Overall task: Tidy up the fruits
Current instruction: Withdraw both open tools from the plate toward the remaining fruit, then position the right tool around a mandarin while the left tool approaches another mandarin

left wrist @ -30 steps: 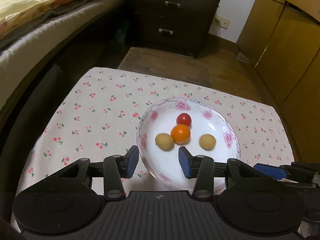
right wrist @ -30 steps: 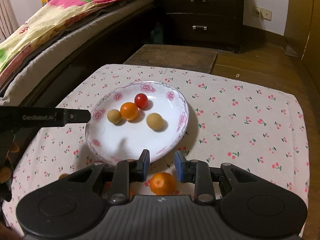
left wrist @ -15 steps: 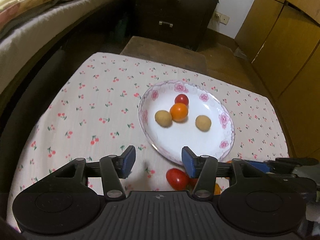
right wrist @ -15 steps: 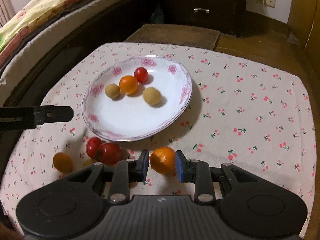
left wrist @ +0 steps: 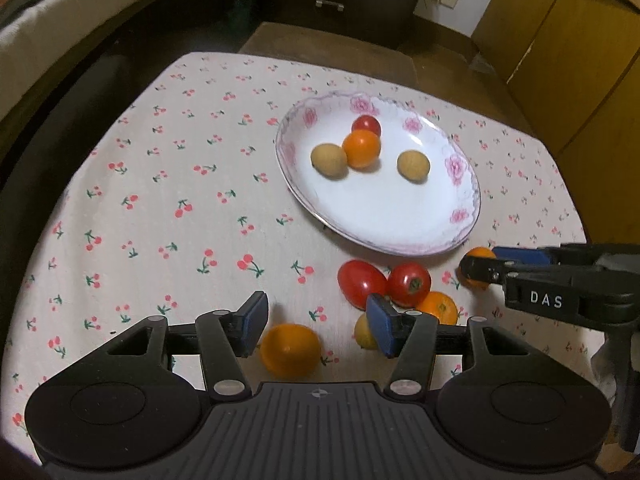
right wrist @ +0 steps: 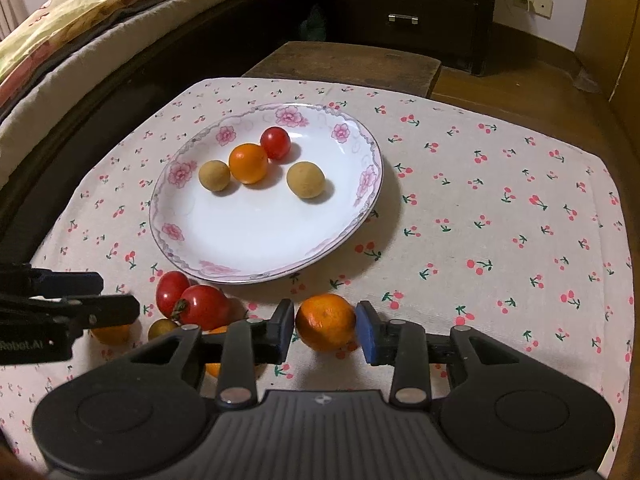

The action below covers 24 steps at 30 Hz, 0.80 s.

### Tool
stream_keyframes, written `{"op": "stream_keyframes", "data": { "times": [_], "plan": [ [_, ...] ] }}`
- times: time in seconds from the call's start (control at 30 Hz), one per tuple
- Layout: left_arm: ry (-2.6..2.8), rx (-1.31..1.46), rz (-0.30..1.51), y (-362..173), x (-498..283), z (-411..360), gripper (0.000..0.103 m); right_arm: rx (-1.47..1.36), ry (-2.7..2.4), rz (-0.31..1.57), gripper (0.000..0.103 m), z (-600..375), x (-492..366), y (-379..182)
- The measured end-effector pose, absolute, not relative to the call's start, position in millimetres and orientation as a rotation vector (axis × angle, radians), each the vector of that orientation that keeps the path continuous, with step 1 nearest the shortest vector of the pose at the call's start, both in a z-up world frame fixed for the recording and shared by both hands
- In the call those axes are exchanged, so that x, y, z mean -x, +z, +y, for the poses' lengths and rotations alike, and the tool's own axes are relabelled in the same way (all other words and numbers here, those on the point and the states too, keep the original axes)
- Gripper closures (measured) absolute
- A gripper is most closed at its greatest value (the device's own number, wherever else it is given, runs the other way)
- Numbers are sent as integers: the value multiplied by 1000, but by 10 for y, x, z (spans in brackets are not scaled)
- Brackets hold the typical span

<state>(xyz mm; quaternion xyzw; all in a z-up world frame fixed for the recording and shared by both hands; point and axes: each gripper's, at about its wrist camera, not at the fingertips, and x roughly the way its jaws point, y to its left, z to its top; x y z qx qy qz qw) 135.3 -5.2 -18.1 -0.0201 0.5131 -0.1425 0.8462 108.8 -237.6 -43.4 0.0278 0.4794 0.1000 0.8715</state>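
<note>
A white floral plate (left wrist: 400,220) (right wrist: 248,240) holds a red tomato, an orange fruit and two tan fruits. Loose fruit lies in front of it on the cherry-print cloth: two red tomatoes (left wrist: 380,282) (right wrist: 192,300), small orange fruits and a tan one. My left gripper (left wrist: 314,326) is open, with an orange fruit (left wrist: 290,350) lying between its fingers near the left one. My right gripper (right wrist: 324,330) is open around an orange mandarin (right wrist: 326,322) that rests on the cloth, its pads close to the fruit's sides. The right gripper also shows in the left wrist view (left wrist: 480,268).
The cloth-covered table (right wrist: 500,220) stands beside a bed (right wrist: 80,20) on the left. A dark wooden bench (right wrist: 348,64) and a dresser (right wrist: 408,4) lie beyond it. Wooden cabinets (left wrist: 580,60) stand on the right.
Both grippers have pulled back toward the near edge and tilted down, bringing the loose fruit in front of the plate into view. The mandarin now sits between my right fingers.
</note>
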Motion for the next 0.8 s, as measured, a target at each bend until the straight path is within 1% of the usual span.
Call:
{"op": "stream_keyframes", "data": {
  "times": [0.43, 0.53, 0.7, 0.73, 0.8],
  "plan": [
    [-290, 6, 1127, -341, -1311, -37, 39, -55, 233, 1009, 67, -2334, -1132, -543],
    [-291, -3, 1125, -357, -1293, -34, 37, -83, 238, 1007, 64, -2371, -1139, -549],
    [-290, 1, 1123, -362, -1274, -1, 33, -118, 280, 996, 39, -2373, -1125, -566],
    [-291, 2, 1123, -363, -1268, -2, 30, -122, 285, 993, 38, -2364, -1122, -570],
    [-294, 5, 1122, -369, -1256, 4, 28, -138, 293, 990, 31, -2363, -1123, -575]
  ]
}}
